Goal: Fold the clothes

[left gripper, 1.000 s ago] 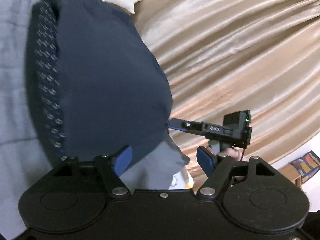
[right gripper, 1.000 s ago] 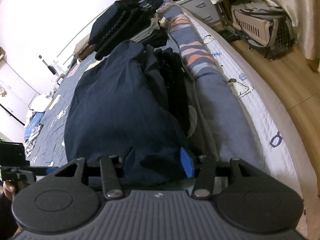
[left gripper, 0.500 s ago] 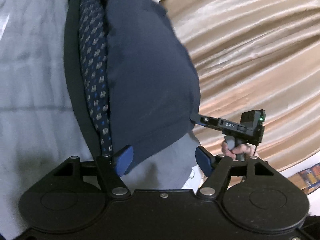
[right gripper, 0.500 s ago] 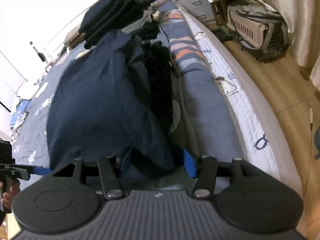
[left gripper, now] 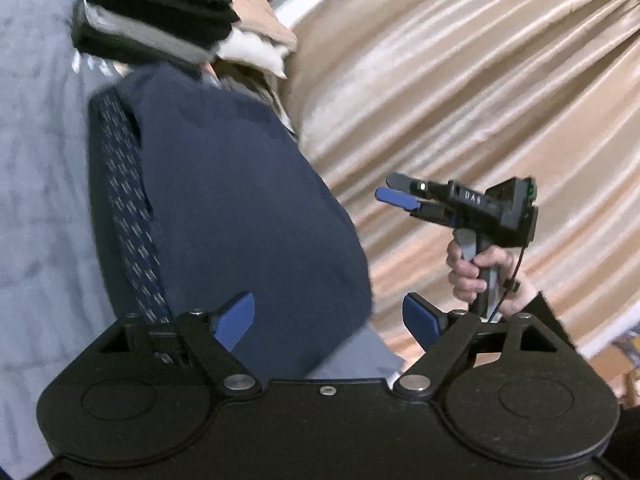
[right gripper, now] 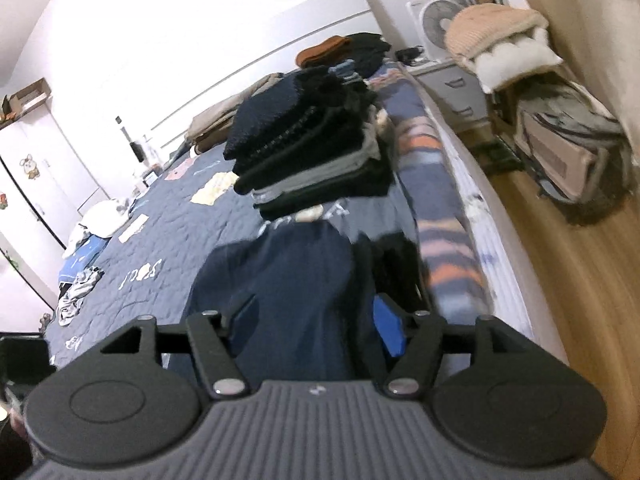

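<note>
A home bedroom: a bed (right gripper: 168, 236) under a dark quilted cover fills the frame's centre, folded clothes (right gripper: 304, 148) stacked on it, a wardrobe (right gripper: 36, 168) at left, beige curtains (left gripper: 460, 92) beyond.

The garment (left gripper: 248, 216) is navy, with a blue-and-white patterned band. The curtain (left gripper: 480, 92) is shiny beige. The bedspread (right gripper: 168, 232) is dark blue with pale patches.
</note>
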`<state>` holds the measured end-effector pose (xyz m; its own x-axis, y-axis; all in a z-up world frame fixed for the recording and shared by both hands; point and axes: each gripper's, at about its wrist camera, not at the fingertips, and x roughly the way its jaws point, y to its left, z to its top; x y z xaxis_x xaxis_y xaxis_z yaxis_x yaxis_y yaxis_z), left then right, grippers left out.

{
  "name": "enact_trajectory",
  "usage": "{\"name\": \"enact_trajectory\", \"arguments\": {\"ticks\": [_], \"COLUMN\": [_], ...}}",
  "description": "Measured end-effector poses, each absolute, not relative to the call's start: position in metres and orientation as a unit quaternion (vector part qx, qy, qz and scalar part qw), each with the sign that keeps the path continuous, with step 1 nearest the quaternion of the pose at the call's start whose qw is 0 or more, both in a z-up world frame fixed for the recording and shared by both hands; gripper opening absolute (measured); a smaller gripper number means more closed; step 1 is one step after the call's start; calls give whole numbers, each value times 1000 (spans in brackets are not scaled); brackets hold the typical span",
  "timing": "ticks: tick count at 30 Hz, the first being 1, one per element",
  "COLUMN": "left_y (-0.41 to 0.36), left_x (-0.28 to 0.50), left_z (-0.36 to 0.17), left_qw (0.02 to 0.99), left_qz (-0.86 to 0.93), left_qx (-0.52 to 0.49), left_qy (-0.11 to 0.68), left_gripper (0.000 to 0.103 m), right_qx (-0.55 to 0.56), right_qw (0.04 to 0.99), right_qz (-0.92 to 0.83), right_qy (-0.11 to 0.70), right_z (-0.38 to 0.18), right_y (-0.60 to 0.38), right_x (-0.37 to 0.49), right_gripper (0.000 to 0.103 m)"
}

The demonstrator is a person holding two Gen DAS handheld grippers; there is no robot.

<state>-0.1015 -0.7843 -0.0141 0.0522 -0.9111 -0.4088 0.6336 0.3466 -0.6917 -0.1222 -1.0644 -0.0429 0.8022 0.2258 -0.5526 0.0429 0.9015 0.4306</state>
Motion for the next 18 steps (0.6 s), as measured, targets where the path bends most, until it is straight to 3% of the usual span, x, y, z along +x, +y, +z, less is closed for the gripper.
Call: {"name": "enact_trajectory", "arguments": {"ticks": [7,15,18], "left_y": [-761,-759,-755], "left_x": [-90,-77,-71], "left_z": [10,1,-8], "left_qw": [749,754,756], "left_qz": [-527,-515,-507], "left_qx": [-131,-130,-137], "left_qy": [380,385,390], "left_gripper": [83,84,84], "right_qx": [186,186,207], "right_qw": [922,911,903], "right_qz": [72,68,59], "right_qy": [333,361,373], "right_z": [-54,-91,-107], "right_y": [-1062,-1062,-1063], "right_x": [-48,13,20], "right_gripper": [66,66,61]}}
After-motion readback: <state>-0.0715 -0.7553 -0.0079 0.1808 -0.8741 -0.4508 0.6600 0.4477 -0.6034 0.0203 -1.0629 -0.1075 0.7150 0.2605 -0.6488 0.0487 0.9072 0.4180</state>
